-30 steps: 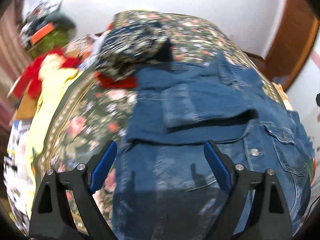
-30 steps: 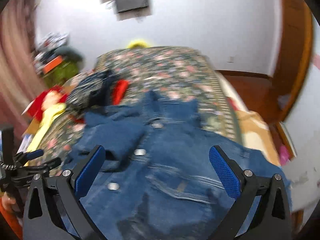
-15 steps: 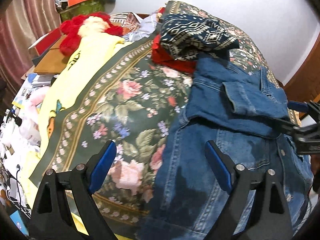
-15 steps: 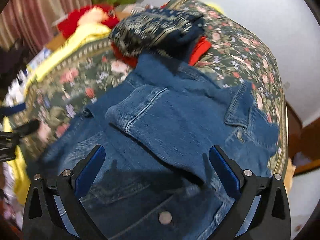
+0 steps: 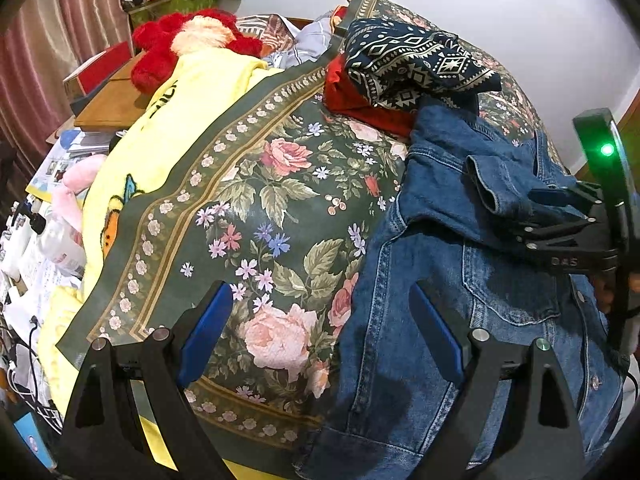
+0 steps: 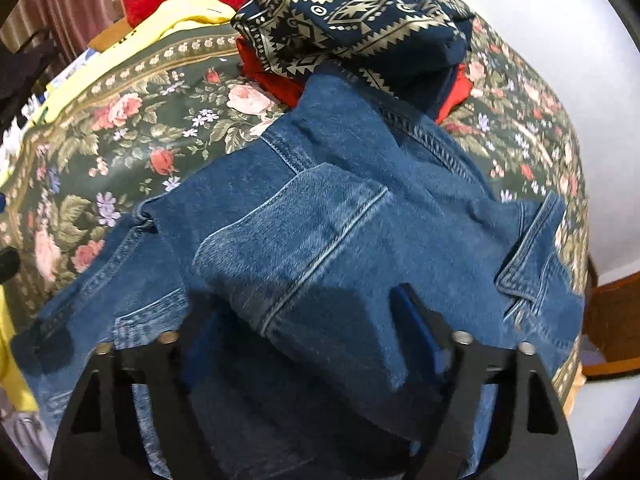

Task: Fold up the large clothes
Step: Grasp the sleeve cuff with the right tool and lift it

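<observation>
Right hand-held gripper [image 6: 304, 344] jaws closing around the denim jacket [image 6: 340, 208] sleeve, left hand-held gripper [image 5: 320, 332] agape; folding barely begun.

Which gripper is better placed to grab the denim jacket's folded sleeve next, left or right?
Right. The right gripper is closing with the denim jacket sleeve between its jaws. The left gripper hangs open, mostly over the floral bedspread.
</observation>
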A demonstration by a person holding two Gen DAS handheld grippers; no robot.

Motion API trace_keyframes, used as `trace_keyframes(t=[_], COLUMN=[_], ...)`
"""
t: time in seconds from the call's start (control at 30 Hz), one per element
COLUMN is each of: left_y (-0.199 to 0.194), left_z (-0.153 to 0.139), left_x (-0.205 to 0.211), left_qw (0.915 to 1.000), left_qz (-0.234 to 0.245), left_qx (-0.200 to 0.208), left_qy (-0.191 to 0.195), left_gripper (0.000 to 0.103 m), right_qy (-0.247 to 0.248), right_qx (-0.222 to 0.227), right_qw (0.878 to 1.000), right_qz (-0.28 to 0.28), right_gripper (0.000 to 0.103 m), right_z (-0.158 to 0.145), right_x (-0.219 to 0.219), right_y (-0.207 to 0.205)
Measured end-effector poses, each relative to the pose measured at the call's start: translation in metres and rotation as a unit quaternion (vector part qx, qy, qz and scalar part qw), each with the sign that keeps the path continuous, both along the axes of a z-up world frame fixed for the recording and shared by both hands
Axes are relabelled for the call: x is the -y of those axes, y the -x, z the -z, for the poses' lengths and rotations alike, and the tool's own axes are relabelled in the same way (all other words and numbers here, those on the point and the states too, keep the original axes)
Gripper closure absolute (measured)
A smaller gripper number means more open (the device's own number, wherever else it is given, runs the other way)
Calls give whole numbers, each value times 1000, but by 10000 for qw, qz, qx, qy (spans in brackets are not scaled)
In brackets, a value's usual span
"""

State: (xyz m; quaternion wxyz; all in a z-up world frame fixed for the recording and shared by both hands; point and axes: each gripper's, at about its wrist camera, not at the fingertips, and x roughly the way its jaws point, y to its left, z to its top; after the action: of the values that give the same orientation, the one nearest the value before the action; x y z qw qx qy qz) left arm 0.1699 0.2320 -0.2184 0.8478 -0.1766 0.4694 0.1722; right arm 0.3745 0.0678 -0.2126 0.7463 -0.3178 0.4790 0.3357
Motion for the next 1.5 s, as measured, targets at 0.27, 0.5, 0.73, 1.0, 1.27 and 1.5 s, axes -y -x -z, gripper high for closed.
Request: trace_keyframes(t=[0.27, 0.5, 0.73, 1.0, 1.27, 1.5], left_y=[-2, -6, -11, -27, -41, -45], left_z=[3, -3, -10, -5, -8, -8], left_x=[2, 15, 27, 46, 73, 96], left_qw=[10000, 9998, 9995, 9980, 9954, 9920], left_qz=[25, 184, 292, 601, 925, 1194], left_qx=[-66, -69, 30, -104, -111, -202], left_qy=[44, -92, -110, -163, -221, -367], left_gripper=[13, 13, 13, 13, 13, 13], right_qy=[-577, -1707, -2403, -3462, -3861, -3869], right_qx=[167, 94, 584, 488, 184, -566], right_qw=[9982, 9821, 9569, 8999, 8573, 8170], right_qz=[50, 789, 1520, 2607, 3400, 4238], right_gripper=[89, 90, 90, 90, 90, 90], right_z=[-24, -72, -122, -142, -110, -51], right_x=[-3, 35, 95, 205, 269, 305], right_y=[14, -9, -14, -4, 12, 14])
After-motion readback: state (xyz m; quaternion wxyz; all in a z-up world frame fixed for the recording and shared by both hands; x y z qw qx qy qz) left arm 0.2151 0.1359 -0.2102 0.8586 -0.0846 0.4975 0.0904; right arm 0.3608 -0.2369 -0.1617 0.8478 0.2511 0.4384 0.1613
